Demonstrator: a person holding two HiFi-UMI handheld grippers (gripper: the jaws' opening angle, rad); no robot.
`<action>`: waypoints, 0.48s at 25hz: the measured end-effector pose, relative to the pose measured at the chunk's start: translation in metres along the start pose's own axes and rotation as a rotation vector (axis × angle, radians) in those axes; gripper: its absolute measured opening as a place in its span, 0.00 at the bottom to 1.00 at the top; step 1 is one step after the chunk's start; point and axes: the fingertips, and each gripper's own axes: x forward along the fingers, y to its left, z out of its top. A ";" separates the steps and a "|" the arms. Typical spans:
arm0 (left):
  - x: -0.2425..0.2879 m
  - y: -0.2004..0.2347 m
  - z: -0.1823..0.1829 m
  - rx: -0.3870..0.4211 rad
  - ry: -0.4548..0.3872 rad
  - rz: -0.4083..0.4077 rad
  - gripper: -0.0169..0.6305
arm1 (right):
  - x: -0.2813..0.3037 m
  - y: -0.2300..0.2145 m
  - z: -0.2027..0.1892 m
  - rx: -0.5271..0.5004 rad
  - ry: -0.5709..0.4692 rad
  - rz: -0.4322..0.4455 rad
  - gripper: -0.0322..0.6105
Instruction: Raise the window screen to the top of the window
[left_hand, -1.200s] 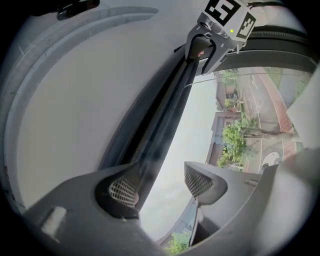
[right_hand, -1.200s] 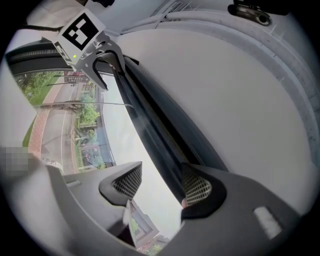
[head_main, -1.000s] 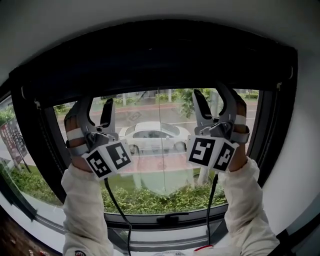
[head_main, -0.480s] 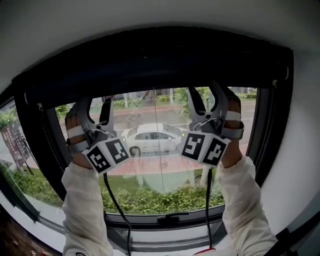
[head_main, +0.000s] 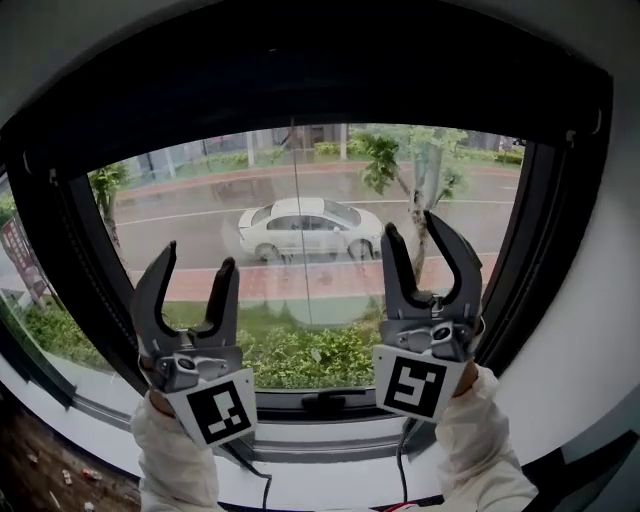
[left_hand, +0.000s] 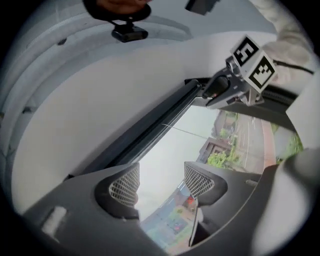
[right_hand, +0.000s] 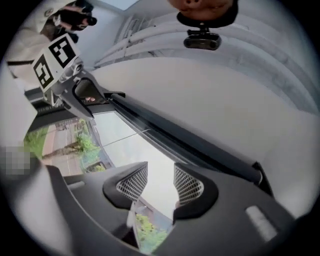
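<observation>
The window screen (head_main: 300, 90) is a dark band gathered along the top of the window; its lower bar also shows in the left gripper view (left_hand: 150, 125) and the right gripper view (right_hand: 175, 135). My left gripper (head_main: 197, 262) points up in front of the lower left pane, well below the screen, open with nothing between its fingers (left_hand: 161, 182). My right gripper (head_main: 412, 228) stands the same way at the lower right, also open and empty (right_hand: 160, 182); its jaws have just been closing a little. Neither gripper touches the screen.
The black window frame (head_main: 535, 240) surrounds the glass, with a latch handle (head_main: 325, 404) at the bottom centre above the sill (head_main: 330, 470). A white wall (head_main: 590, 330) runs to the right. Outside are a white car (head_main: 310, 228), a road and hedges.
Both grippers have dropped from just under the screen's lower bar to the lower part of the window. More open glass shows above them now.
</observation>
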 end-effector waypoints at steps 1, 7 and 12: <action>-0.012 -0.012 -0.005 -0.058 0.018 -0.017 0.46 | -0.014 0.009 -0.011 0.063 0.025 0.020 0.30; -0.082 -0.088 -0.042 -0.236 0.192 -0.110 0.40 | -0.093 0.066 -0.061 0.285 0.200 0.132 0.25; -0.147 -0.163 -0.081 -0.518 0.362 -0.200 0.38 | -0.156 0.105 -0.089 0.396 0.342 0.255 0.18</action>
